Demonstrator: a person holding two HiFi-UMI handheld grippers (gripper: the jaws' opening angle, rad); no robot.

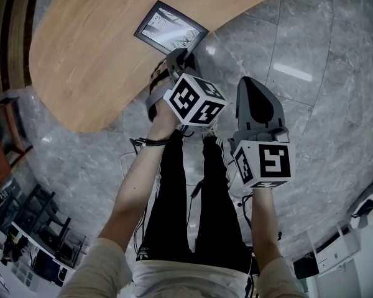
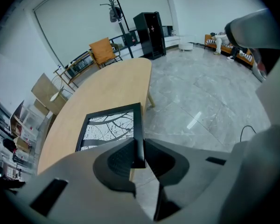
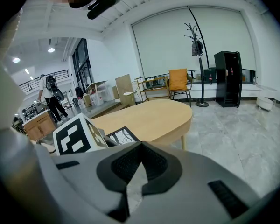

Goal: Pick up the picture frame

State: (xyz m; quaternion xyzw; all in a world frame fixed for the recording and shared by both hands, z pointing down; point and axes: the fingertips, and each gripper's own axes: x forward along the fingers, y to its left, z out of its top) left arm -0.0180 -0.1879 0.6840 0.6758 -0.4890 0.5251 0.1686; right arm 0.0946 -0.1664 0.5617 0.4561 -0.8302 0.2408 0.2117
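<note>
The black picture frame [image 1: 170,28], with a branch print behind its glass, lies flat on the pale wooden table [image 1: 81,61] near the table's edge. My left gripper [image 1: 181,58] reaches down over that edge. In the left gripper view the frame's [image 2: 109,127] near right corner stands between the jaws, and my left gripper [image 2: 139,155] is shut on that black edge. My right gripper [image 1: 252,89] hovers over the grey floor to the right, apart from the table. Its jaws [image 3: 140,149] are shut with nothing between them, and the frame [image 3: 123,135] shows just beyond.
The oval table [image 3: 151,115] stands on a glossy grey stone floor [image 1: 311,67]. An orange chair [image 2: 102,51], a coat stand [image 2: 113,10] and a black cabinet [image 2: 149,34] stand beyond the table. A person [image 3: 49,94] stands far off. Cables [image 1: 133,144] trail by my legs.
</note>
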